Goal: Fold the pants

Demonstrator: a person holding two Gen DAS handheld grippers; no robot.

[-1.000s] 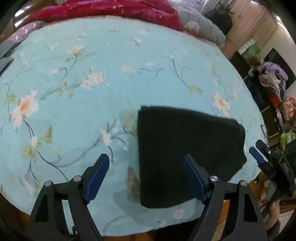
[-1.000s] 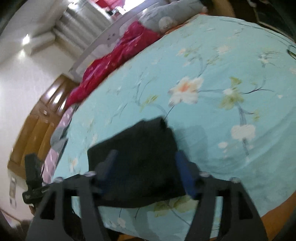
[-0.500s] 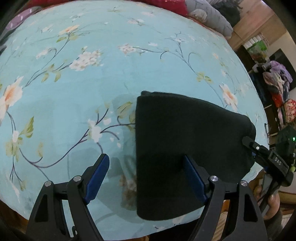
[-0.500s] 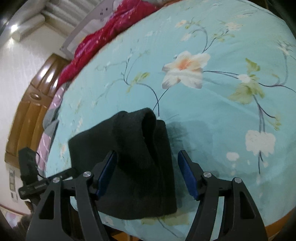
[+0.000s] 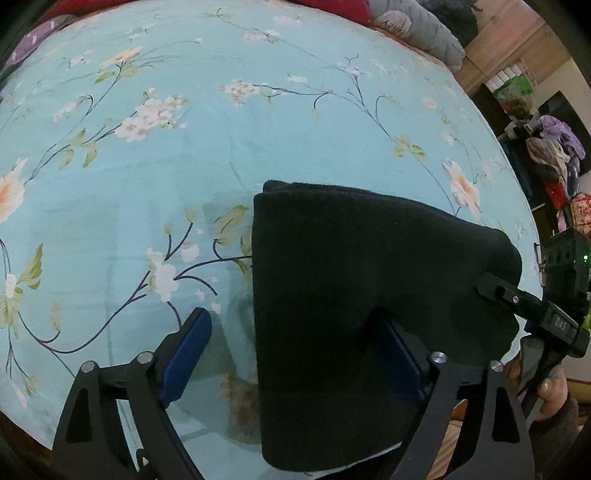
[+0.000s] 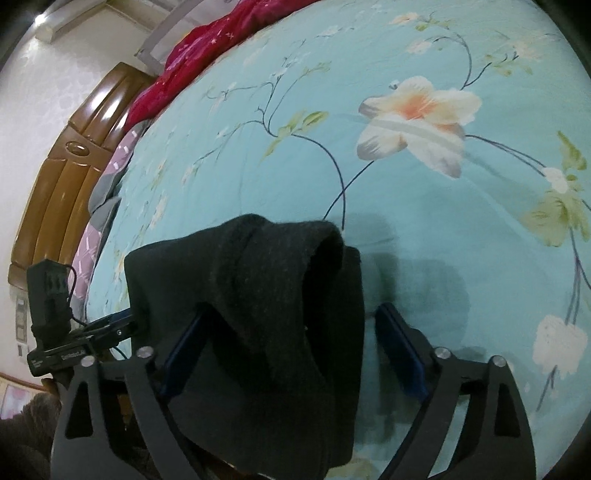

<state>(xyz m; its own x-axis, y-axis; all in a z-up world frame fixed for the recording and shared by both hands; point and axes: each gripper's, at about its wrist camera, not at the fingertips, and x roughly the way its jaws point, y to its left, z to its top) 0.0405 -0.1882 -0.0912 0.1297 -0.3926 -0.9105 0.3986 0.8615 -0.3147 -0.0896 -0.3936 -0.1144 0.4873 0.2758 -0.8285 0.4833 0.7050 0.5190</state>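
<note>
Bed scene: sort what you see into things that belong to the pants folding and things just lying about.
Part of the job:
- black pants, folded, draped over fingers of both grippers
- left gripper, open
- right gripper, open
- floral bedsheet, the folding surface

Just lying about:
- red blanket
- grey quilt
- clothes pile
- wooden headboard

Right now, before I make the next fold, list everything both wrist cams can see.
pants: one, black, folded, near edge of bed, draped over fingers of both grippers
bedsheet: one, light blue with flowers, covers the bed
blanket: one, red, far end of bed
headboard: one, brown wood, beside the bed
clothes pile: several, mixed colours, off the bed's right side
left gripper: black with blue pads, open, right finger under pants
right gripper: black with blue pads, open, pants between the fingers
</note>
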